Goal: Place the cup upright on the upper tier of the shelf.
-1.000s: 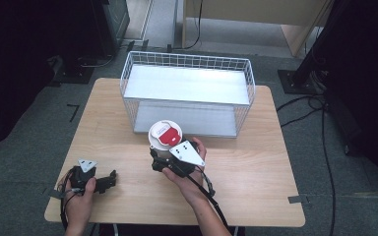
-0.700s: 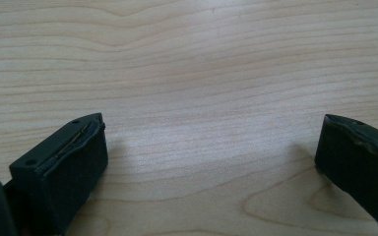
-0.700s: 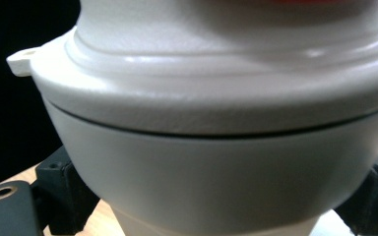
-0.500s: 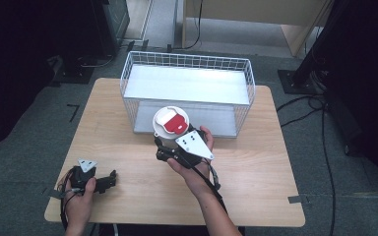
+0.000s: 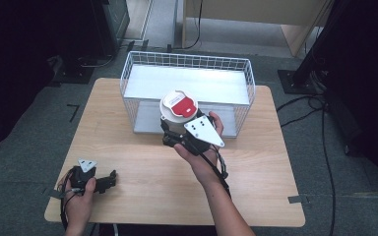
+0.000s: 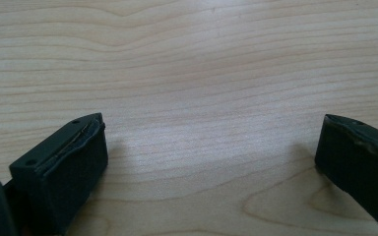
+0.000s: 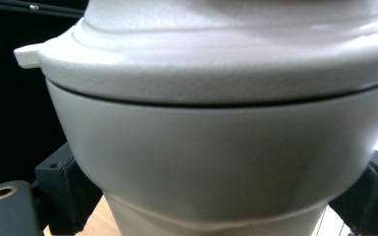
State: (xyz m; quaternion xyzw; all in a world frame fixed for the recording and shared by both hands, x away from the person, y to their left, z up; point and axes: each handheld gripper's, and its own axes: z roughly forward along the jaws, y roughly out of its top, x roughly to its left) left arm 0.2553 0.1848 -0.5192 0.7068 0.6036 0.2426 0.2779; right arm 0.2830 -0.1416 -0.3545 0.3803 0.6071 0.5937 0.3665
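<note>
A white tub with a lid and a red label (image 5: 177, 107) hangs in the air at the front wall of the white wire basket (image 5: 138, 69). My right gripper (image 5: 179, 132) is shut on the tub's body, one jaw on each side. In the right gripper view the tub (image 7: 226, 132) is very close, with its lid rim across the top. My left gripper (image 5: 109, 180) rests on the wooden table (image 5: 142, 172) at the front left. Its jaws stand wide apart with bare wood between them, as the left gripper (image 6: 209, 147) view shows.
The wire basket stands at the back middle of the table, with a pale flat floor inside. Black stands and cables lie on the grey floor around the table. Bare wood stretches between my two grippers and along the right side.
My right gripper has carried the tub up and away from me, toward the basket's front wall. The left gripper has stayed where it was.
</note>
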